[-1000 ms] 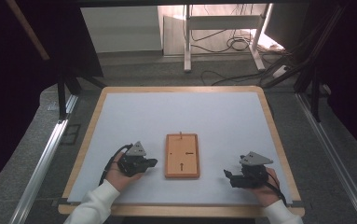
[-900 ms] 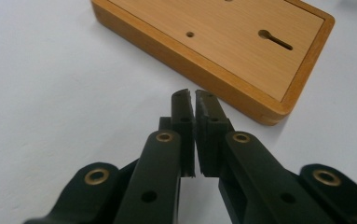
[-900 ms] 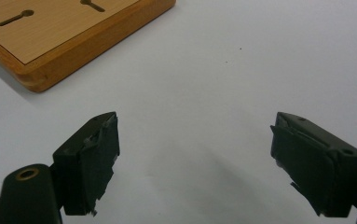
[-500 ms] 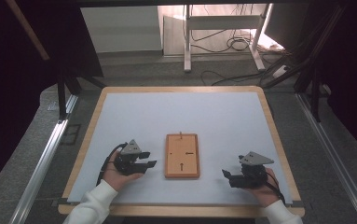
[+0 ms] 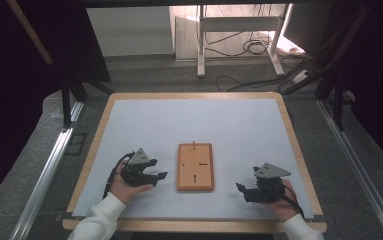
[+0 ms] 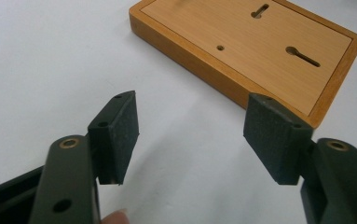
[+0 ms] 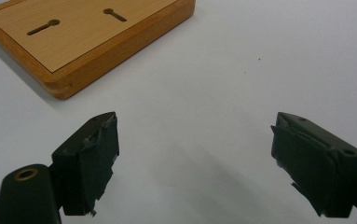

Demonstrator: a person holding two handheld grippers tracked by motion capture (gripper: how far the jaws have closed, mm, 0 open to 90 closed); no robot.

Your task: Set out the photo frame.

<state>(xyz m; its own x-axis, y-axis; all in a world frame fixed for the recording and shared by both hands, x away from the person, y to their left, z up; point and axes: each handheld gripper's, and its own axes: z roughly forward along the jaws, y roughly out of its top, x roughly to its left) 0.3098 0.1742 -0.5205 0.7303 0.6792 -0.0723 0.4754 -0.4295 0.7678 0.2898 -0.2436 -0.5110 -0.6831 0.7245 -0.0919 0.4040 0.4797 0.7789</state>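
A: Quick one. Where's the wooden board [image 5: 195, 166]?

B: Flat on the white table top [image 5: 189, 125], near the person's edge, roughly centred between the two grippers. Touching neither.

A: Long axis?

B: Runs away from the person, near edge to far edge of the table. Short sides face near and far. In the high view a small peg or stub [image 5: 194, 143] sticks out at the far short side, so that end points away from the person.

A: Left gripper [image 5: 159, 175]?

B: Just left of the board, jaws pointing right toward its long side, spread wide, nothing between them. In the left gripper view the left gripper [image 6: 192, 133] has a board corner ahead of it, closer to the right-hand jaw, bare table in the gap.

A: Right gripper [image 5: 240, 189]?

B: Right of the board and a bit nearer the person, farther from it than the left one. Jaws point left, also wide apart, empty. Right gripper [image 7: 195, 161] sees the board up in its top-left corner, well clear of the pads.

A: What do the close views add?

B: Surface detail: two keyhole slots [image 6: 303, 56] and a small round hole [image 6: 220, 47] in a lighter inset panel, darker rounded rim. High view reads those as dark marks. Only the high view gives the whole outline plus both hands and white sleeves [image 5: 99, 220].
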